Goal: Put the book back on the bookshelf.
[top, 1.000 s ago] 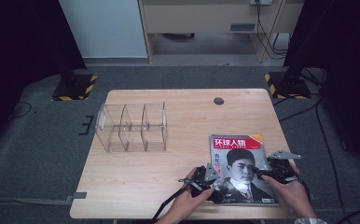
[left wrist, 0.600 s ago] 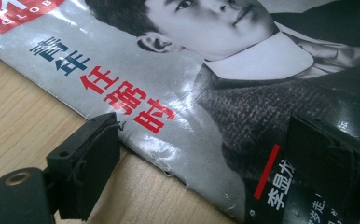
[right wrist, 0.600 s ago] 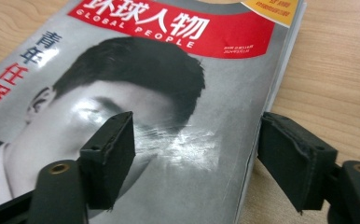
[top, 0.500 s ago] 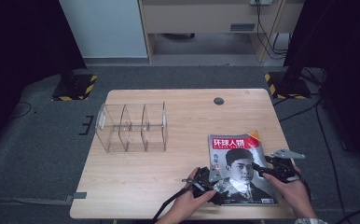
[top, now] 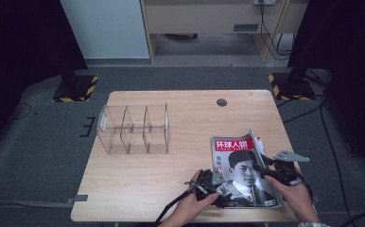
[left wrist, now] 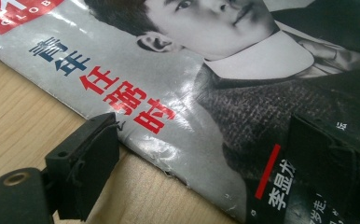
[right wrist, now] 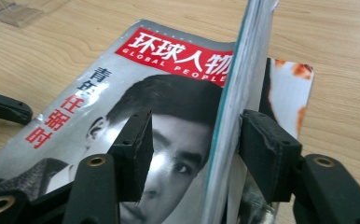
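Magazine [right wrist: 178,116] edge stands lifted between the right gripper's [right wrist: 192,149] parted jaws, which should close next; left gripper [left wrist: 206,163], jaws also parted, straddles its spine.

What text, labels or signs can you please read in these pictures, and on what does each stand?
"环球人物" in white, on the red banner of the glossy magazine cover.
"GLOBAL PEOPLE" in small white letters, beneath it on the same banner.
"青年" in dark blue, "任弼时" in red, down the cover's grey side.
"李显龙" in white, beside a red bar near the cover's lower corner.
The small print below that, and at the cover's corner, is too small to read.
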### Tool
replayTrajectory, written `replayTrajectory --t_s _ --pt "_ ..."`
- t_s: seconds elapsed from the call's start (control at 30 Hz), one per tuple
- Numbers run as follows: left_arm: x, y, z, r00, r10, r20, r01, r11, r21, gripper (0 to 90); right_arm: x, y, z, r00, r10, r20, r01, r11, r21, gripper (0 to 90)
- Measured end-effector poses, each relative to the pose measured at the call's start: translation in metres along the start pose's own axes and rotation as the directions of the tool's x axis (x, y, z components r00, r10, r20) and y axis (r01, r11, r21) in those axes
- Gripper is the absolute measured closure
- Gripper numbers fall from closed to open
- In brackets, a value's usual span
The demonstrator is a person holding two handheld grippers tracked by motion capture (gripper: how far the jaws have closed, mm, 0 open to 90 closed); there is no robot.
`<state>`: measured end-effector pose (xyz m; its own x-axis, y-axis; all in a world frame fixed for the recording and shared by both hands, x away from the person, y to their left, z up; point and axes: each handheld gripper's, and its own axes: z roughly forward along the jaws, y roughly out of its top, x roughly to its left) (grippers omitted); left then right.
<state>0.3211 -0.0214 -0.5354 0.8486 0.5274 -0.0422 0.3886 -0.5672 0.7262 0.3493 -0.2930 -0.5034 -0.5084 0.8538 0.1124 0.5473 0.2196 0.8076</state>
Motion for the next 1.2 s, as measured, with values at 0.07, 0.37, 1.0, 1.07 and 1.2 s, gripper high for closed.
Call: replayTrajectory --t_s 0.07,0.37,1.0,1.07,1.2 --pt "0.0 0.0 0.0 1.0 0.0 0.0 0.0 1.0 0.0 9.3 0.0 0.0 0.0 1.0 0.0 -0.003 0.0 1.0 0.002 46.0" --pt "0.0 0.0 0.0 1.0 0.0 -0.001 0.0 1.0 0.001 9.0 0.004 -0.007 0.01 0.9996 -0.028 -0.007 0.028 0.999 0.041 40.6" --pt "0.0 0.0 0.0 1.0 0.001 -0.003 -0.001 1.0 0.003 7.8 -0.002 -0.009 0.02 1.0 0.002 -0.007 -0.001 0.991 0.134 55.8" --pt "0.0 0.0 0.001 1.0 0.001 -0.003 -0.001 1.0 0.003 7.6 -0.002 -0.008 0.02 0.9999 0.007 -0.009 -0.006 0.991 0.134 55.9" --pt "0.0 0.0 0.001 1.0 0.0 -0.002 0.0 1.0 0.004 7.4 -0.003 -0.01 0.023 1.0 0.005 0.003 -0.005 0.988 0.155 54.4"
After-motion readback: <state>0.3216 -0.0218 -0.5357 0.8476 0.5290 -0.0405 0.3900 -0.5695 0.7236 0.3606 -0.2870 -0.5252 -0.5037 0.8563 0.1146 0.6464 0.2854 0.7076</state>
